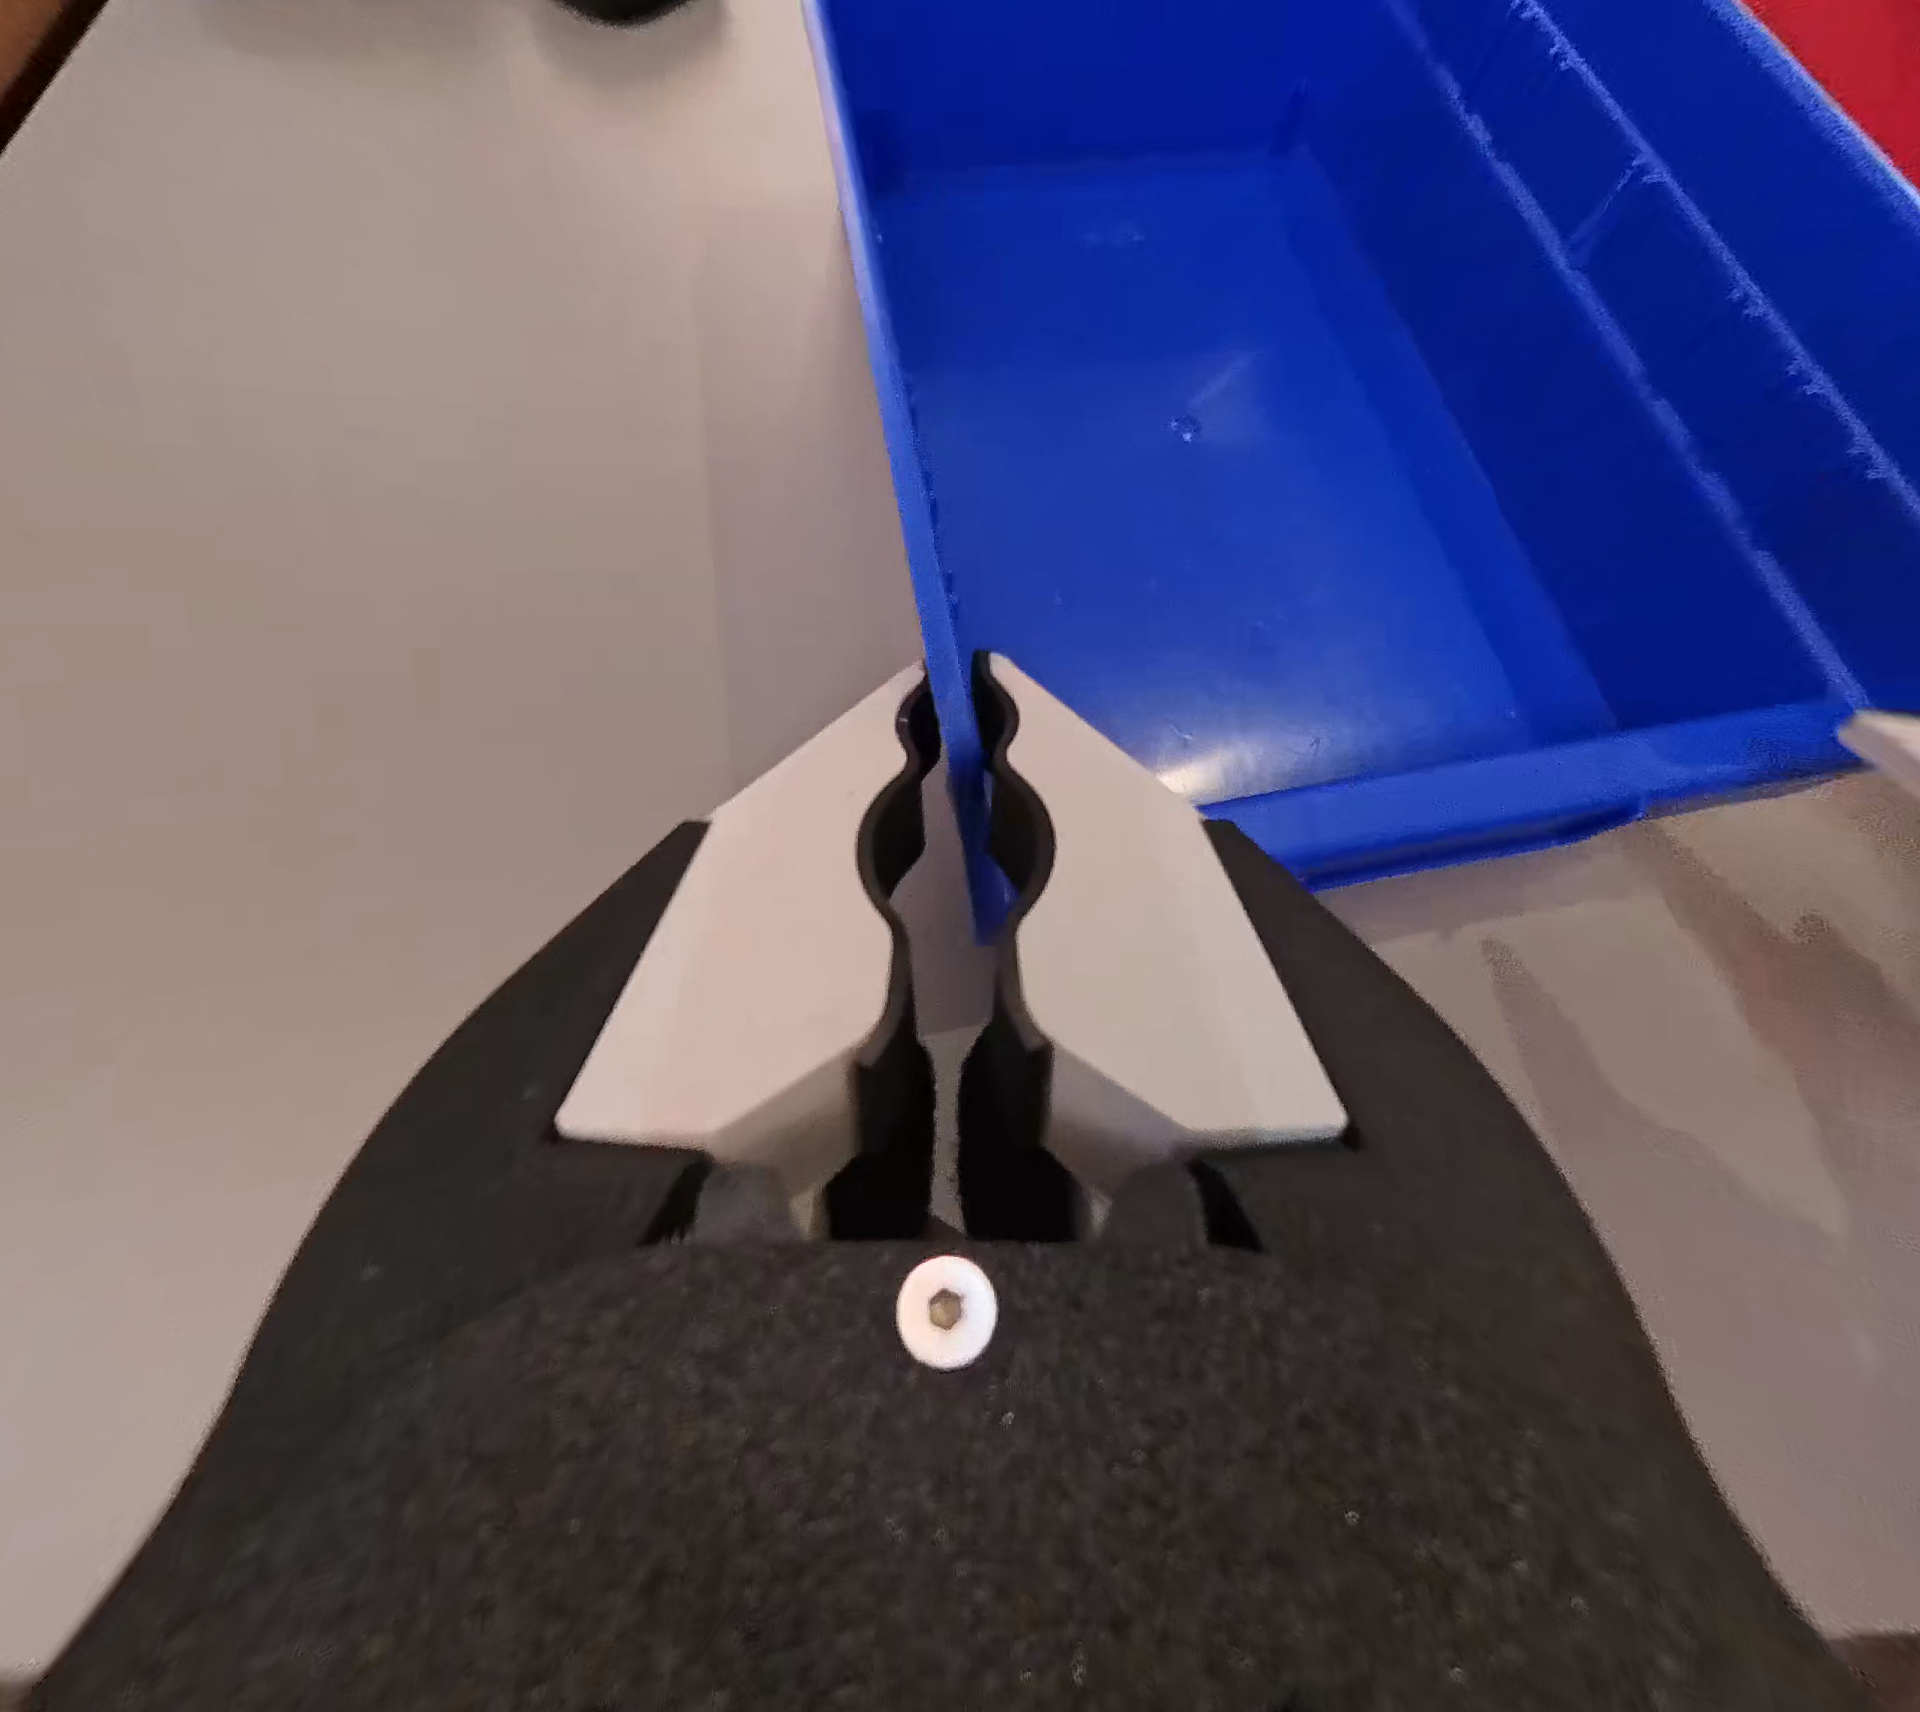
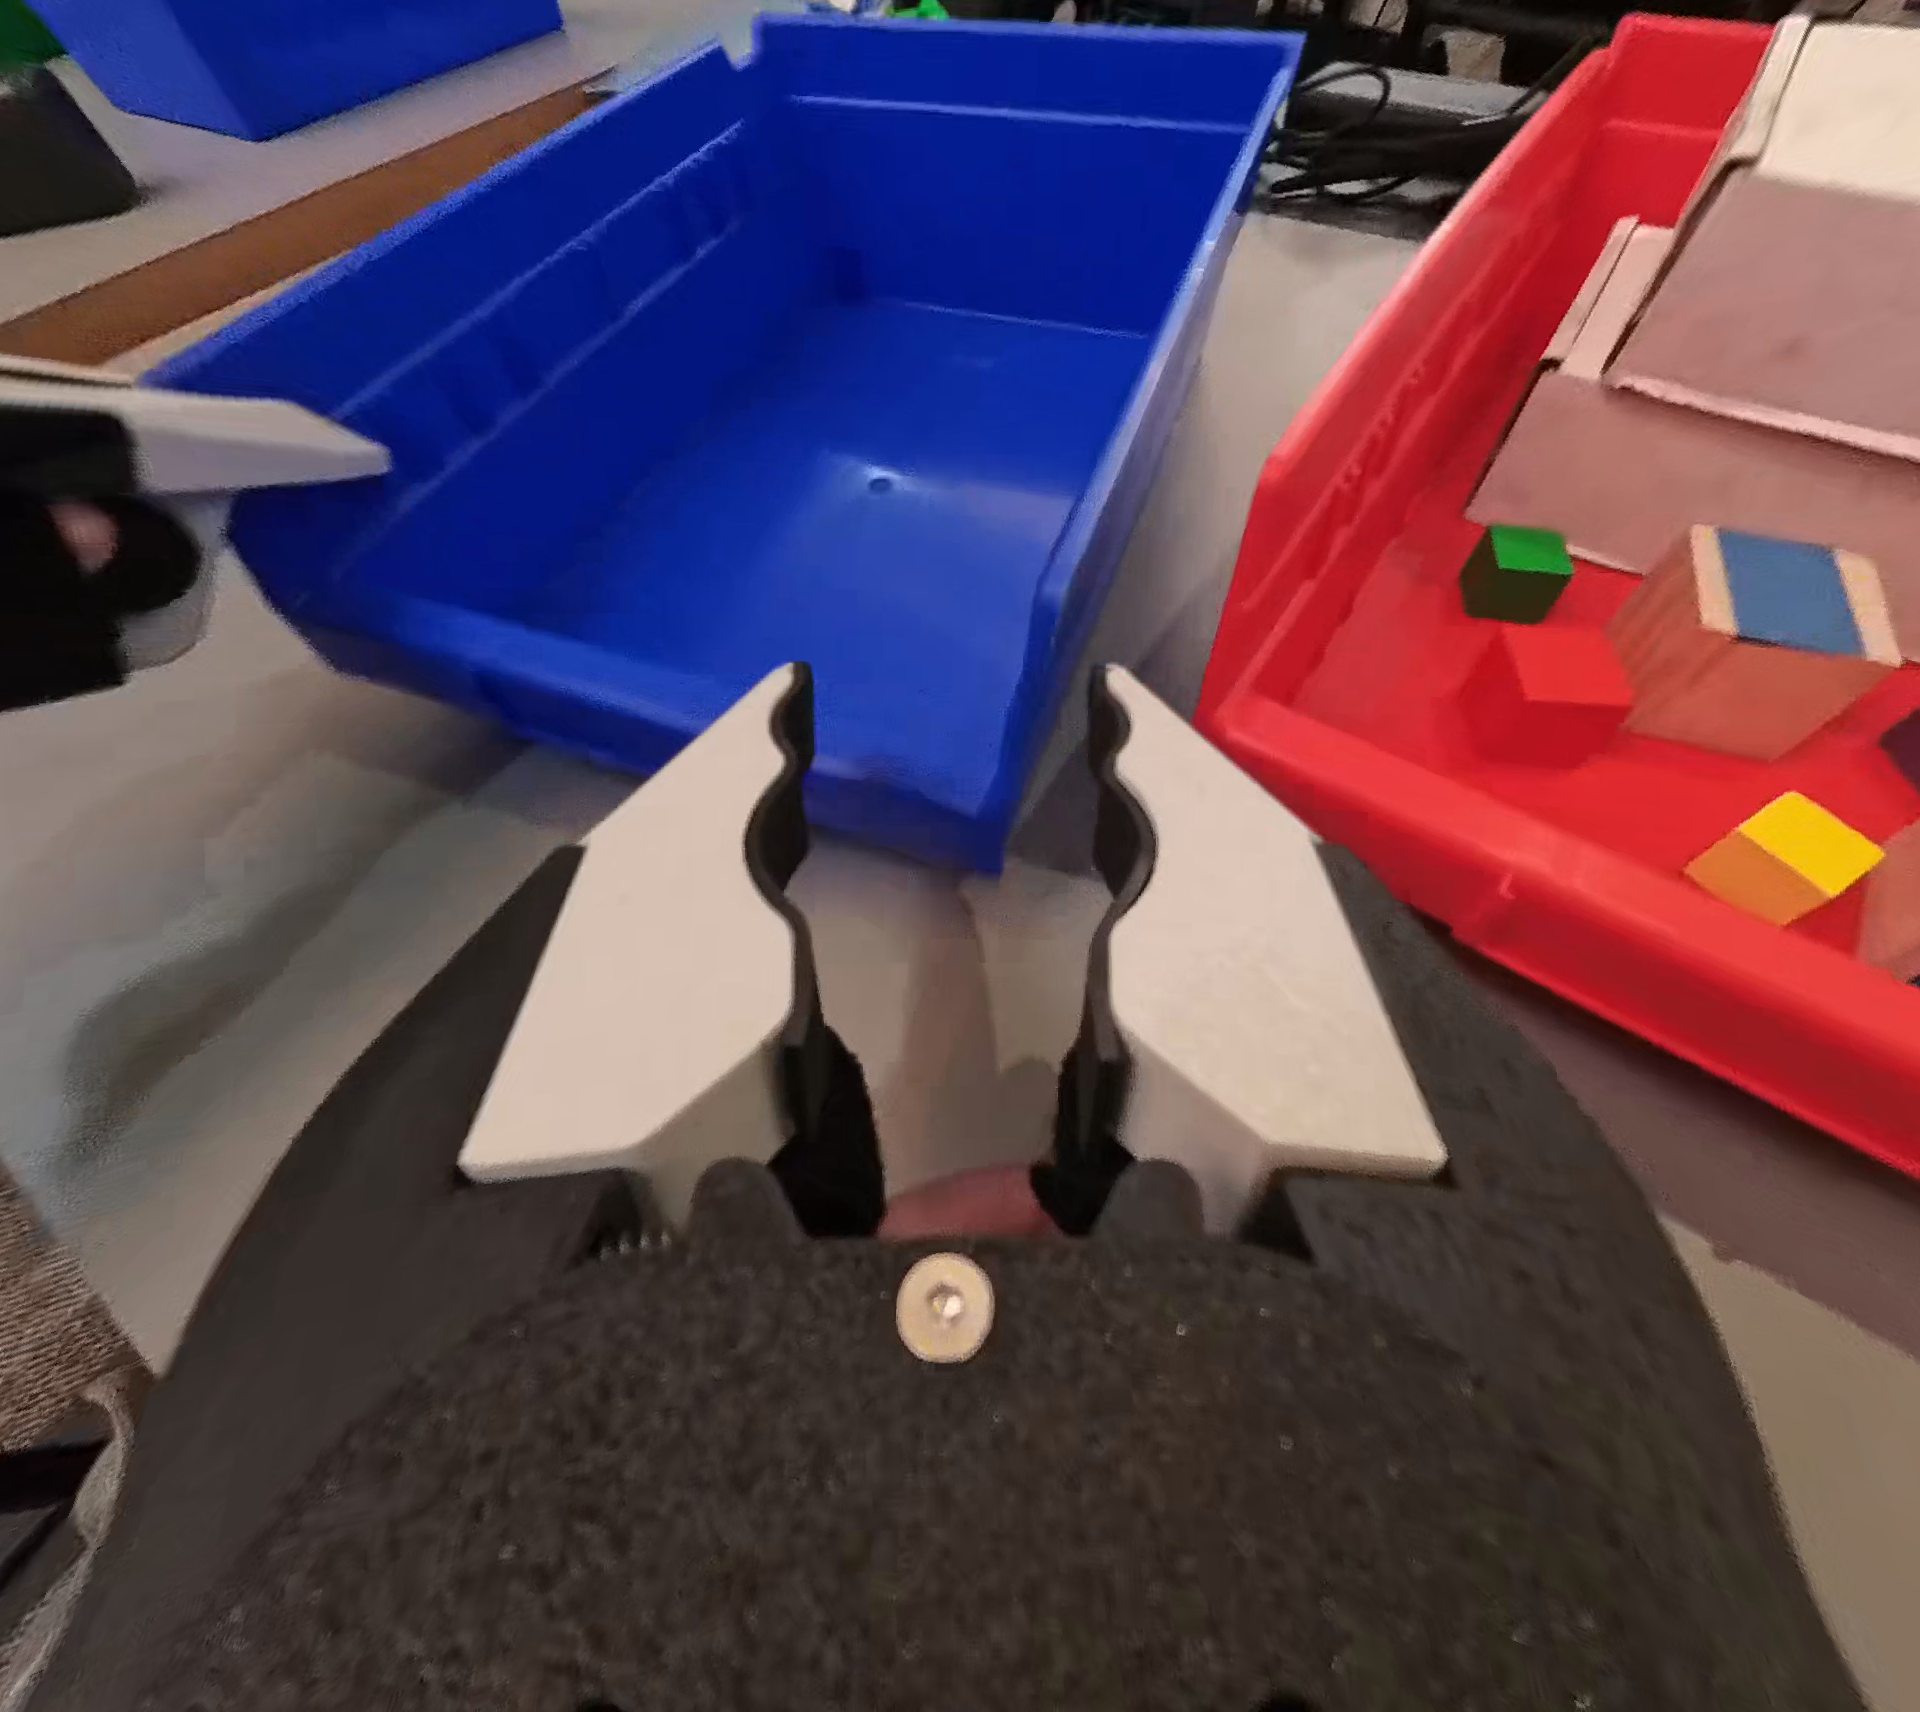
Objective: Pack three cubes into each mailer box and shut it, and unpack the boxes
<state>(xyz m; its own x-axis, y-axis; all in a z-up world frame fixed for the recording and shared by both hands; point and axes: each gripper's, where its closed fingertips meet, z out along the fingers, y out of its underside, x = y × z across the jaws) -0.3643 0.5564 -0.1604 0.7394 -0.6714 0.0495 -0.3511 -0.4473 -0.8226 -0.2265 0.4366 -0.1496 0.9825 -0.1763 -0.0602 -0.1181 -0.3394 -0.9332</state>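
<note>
While the left gripper (image 1: 961, 789) clamps the blue bin (image 1: 1195, 467) wall, the right gripper (image 2: 951, 789) hangs open, holding nothing. Red bin (image 2: 1351, 457), right of frame, holds cubes (image 2: 1515, 571) and mailer boxes (image 2: 1766, 332), cut off by the edge.

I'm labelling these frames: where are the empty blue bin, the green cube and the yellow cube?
empty blue bin (image 2: 790, 540): right wrist view, on its bare floor.
green cube (image 2: 1519, 569): right wrist view, on its top face.
yellow cube (image 2: 1808, 843): right wrist view, on its yellow top face.

Open blue bin (image 2: 727, 457); red bin (image 2: 1351, 519) crowded.
</note>
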